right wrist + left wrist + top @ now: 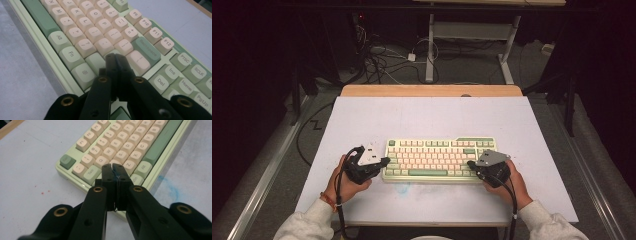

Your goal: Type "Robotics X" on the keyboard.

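One green-and-cream keyboard at lower centre of the white table, between two grippers: left gripper at its left end, right gripper at its right end, both clamped together, holding nothing.

We see the table lit evenly from above while the room around it sinks into dark — up close, near black parts blur, the keys sharper.
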